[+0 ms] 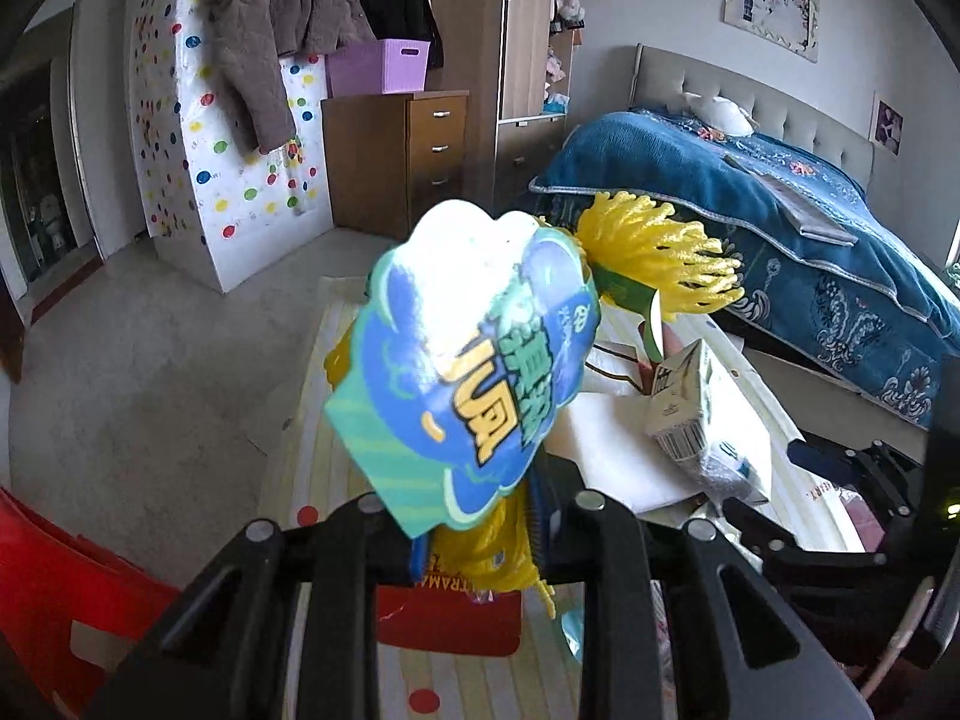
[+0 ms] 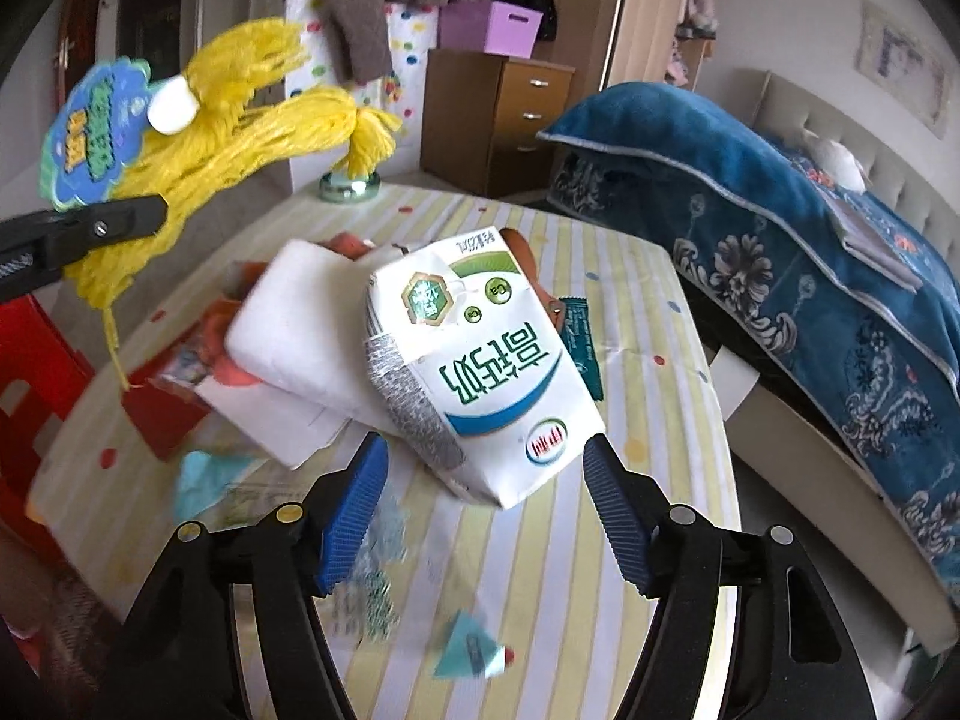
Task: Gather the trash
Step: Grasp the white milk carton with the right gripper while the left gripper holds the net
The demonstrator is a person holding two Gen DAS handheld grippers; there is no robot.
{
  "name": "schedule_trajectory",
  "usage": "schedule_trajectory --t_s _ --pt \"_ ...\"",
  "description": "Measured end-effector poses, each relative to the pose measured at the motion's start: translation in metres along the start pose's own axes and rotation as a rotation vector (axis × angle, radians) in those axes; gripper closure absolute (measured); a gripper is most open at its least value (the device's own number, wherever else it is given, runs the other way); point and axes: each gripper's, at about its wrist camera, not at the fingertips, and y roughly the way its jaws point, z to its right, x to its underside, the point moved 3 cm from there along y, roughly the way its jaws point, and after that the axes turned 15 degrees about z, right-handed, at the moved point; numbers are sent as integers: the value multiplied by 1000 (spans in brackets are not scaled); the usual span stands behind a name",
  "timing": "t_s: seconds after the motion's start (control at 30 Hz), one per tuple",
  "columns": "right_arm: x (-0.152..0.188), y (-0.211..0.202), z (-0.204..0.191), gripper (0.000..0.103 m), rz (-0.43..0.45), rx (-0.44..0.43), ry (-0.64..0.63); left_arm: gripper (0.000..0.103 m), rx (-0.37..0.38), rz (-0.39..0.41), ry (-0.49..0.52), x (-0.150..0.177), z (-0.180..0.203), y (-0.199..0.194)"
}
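My left gripper [image 1: 480, 516] is shut on a bundle of yellow yarn [image 1: 654, 252] with a blue and green card label [image 1: 468, 360], held up above the table. The same bundle [image 2: 252, 120] and the left gripper's finger [image 2: 90, 228] show at the upper left of the right wrist view. My right gripper [image 2: 486, 474] is open, with its jaws on either side of the near end of a white milk carton [image 2: 474, 360] that lies on the striped table [image 2: 648, 312]. The carton also shows in the left wrist view [image 1: 684, 402].
A white foam block [image 2: 288, 324], paper, a red wrapper [image 2: 162, 414], a teal wrapper [image 2: 582, 348] and small teal scraps [image 2: 468, 654] lie on the table. A red chair [image 1: 66, 588] stands at the left. A bed with a blue cover [image 2: 810, 252] is at the right.
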Motion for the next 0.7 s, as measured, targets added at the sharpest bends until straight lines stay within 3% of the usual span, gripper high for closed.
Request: schedule_trajectory --t_s 0.27,0.33,0.47,0.7 --pt "1 25 -11 31 -6 74 -108 80 6 -25 -5 8 -3 16" --pt "1 25 -11 39 2 97 -119 80 6 -26 -5 9 -4 16" --pt "-3 17 -4 68 24 130 -107 80 0 -19 -3 7 -3 13" --pt "-12 -25 27 73 93 136 29 80 20 15 4 -2 6 -11"
